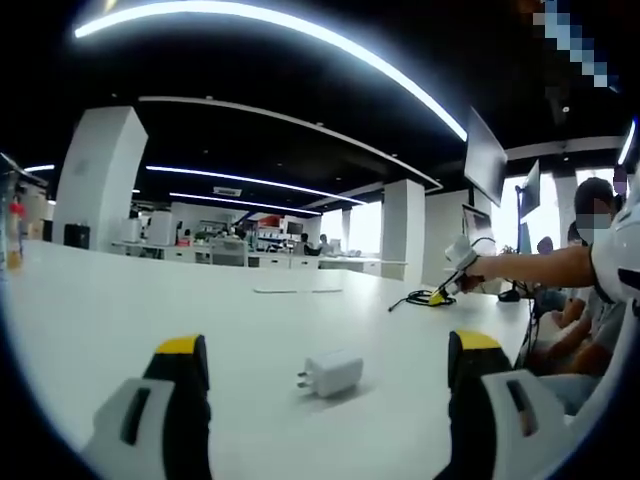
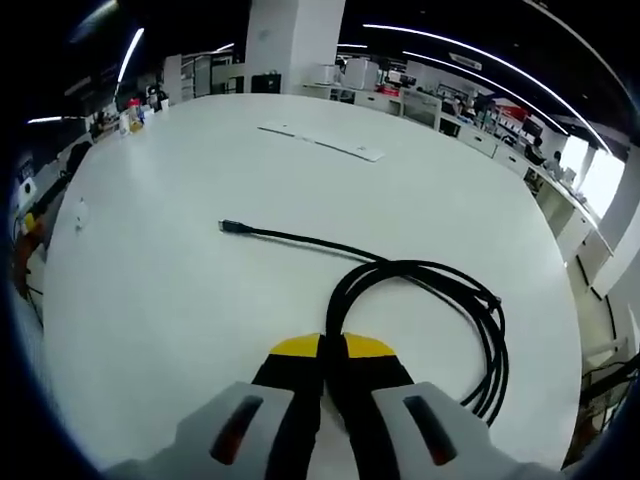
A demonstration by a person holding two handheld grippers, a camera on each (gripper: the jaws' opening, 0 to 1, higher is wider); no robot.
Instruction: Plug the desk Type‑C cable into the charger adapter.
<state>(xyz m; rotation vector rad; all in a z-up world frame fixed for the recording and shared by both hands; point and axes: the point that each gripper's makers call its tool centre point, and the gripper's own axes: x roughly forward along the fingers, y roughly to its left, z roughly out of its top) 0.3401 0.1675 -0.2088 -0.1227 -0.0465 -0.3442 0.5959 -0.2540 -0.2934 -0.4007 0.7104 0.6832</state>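
Lying on the white counter [image 1: 90, 320], the adapter [image 1: 331, 373] sits between the left tool's [image 1: 327, 362] wide-apart jaws. Farther right, the right tool [image 2: 333, 347] is clamped on the black cable [image 2: 420, 290], its plug [image 2: 231, 227] resting free.

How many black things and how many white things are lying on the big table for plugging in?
Black: 1, the cable, which the right claw has pinched.
White: 1, the charger adapter, lying ahead of the open left claw.
Total: 2
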